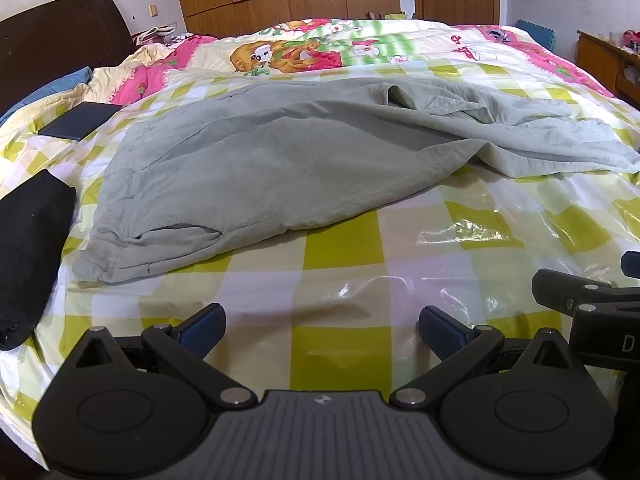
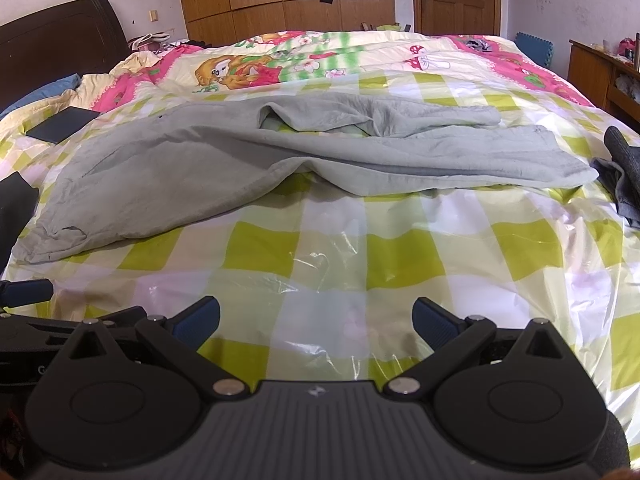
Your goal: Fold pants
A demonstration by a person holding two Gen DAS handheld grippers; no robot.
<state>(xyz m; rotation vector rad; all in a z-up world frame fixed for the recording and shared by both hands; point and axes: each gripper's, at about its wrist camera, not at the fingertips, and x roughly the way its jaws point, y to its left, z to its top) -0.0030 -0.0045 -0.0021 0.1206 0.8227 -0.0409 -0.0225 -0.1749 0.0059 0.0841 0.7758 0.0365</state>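
Observation:
Pale grey-green pants (image 1: 256,160) lie spread across the checked bed cover, waistband toward the left, legs running to the right and partly crumpled. In the right wrist view the same pants (image 2: 224,160) stretch across the middle of the bed. My left gripper (image 1: 322,330) hovers open over bare cover, well short of the pants' near edge, nothing between its blue pads. My right gripper (image 2: 316,320) is also open and empty, just as far back from the pants. Part of the right gripper (image 1: 592,300) shows at the right edge of the left wrist view.
A black folded garment (image 1: 28,256) lies at the left, a dark flat tablet-like item (image 1: 78,120) beyond it. Dark grey clothing (image 2: 624,176) sits at the right bed edge. Glossy yellow-green checked cover (image 2: 400,248) lies in front; headboard, wardrobe and door stand behind.

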